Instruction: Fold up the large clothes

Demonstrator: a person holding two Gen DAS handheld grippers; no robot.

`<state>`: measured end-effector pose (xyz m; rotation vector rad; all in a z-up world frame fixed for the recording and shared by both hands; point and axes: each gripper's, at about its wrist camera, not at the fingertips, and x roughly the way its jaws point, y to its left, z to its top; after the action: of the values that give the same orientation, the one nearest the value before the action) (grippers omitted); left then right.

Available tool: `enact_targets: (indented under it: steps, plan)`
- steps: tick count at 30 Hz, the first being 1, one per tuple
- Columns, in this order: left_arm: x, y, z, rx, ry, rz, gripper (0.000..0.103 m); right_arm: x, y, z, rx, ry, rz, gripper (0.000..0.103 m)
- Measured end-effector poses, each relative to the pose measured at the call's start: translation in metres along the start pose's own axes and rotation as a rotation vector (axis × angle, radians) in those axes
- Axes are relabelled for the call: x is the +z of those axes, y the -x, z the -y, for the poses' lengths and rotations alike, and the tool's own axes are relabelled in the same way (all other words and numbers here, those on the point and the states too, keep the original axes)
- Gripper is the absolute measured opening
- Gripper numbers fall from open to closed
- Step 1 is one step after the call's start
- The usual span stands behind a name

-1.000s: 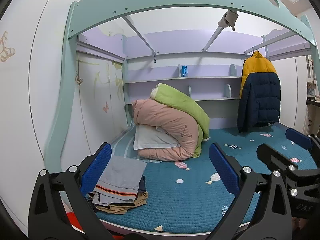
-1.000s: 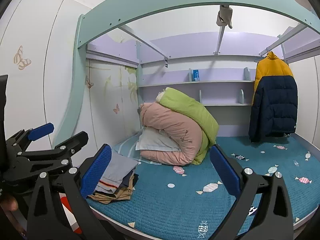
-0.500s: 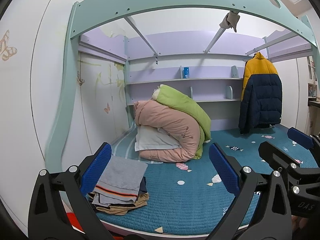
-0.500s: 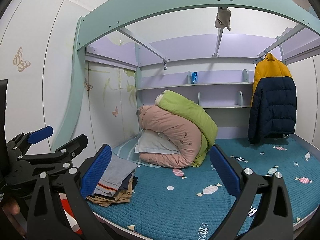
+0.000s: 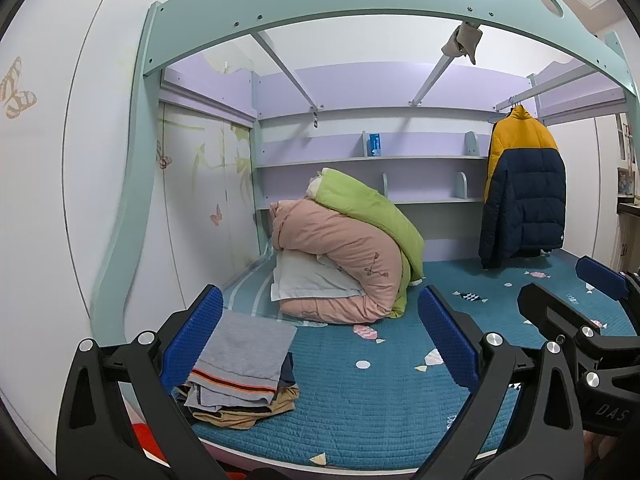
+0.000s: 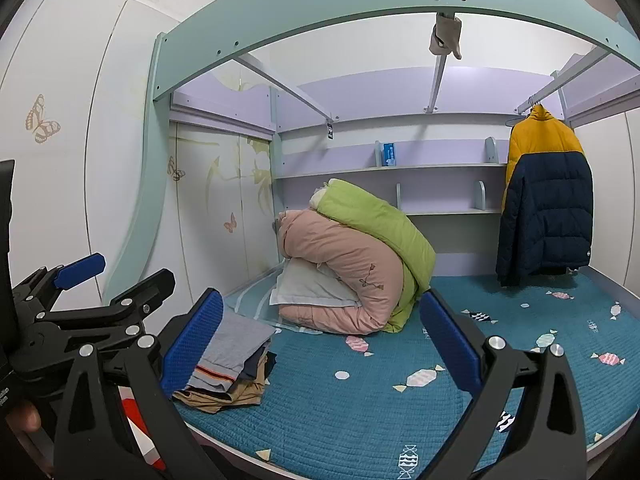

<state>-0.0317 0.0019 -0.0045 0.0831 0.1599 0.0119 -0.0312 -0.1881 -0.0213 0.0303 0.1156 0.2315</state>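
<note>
A stack of folded clothes (image 5: pixel 244 372), grey on top and tan at the bottom, lies at the near left corner of the blue bed (image 5: pixel 360 412); the same stack of folded clothes (image 6: pixel 230 364) shows in the right wrist view. My left gripper (image 5: pixel 320 340) hovers in front of the bed, open, with nothing between its blue pads. My right gripper (image 6: pixel 320 344) is beside it, also open and empty. Each gripper sees the other at its frame edge. A yellow and navy puffer jacket (image 6: pixel 546 200) hangs from a rail at the back right.
Rolled pink and green quilts (image 5: pixel 352 252) over a white pillow sit at the back left of the bed. Shelves (image 5: pixel 376 158) line the back wall. A teal arched frame (image 5: pixel 360 4) spans overhead. A red object (image 6: pixel 132 412) sits below the bed's left edge.
Both cameras have tilted up slightly, so the scene sits a little lower in the frames. Both grippers stay open; nothing on the bed has moved.
</note>
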Motion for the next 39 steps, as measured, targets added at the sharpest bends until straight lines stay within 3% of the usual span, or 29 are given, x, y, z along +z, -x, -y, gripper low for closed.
enact_targets:
  steps: [39]
  plan:
    - [-0.001, 0.0039, 0.0052, 0.023, 0.006, 0.005, 0.098, -0.0002, -0.0035, 0.0007, 0.002, -0.007, -0.01, 0.095]
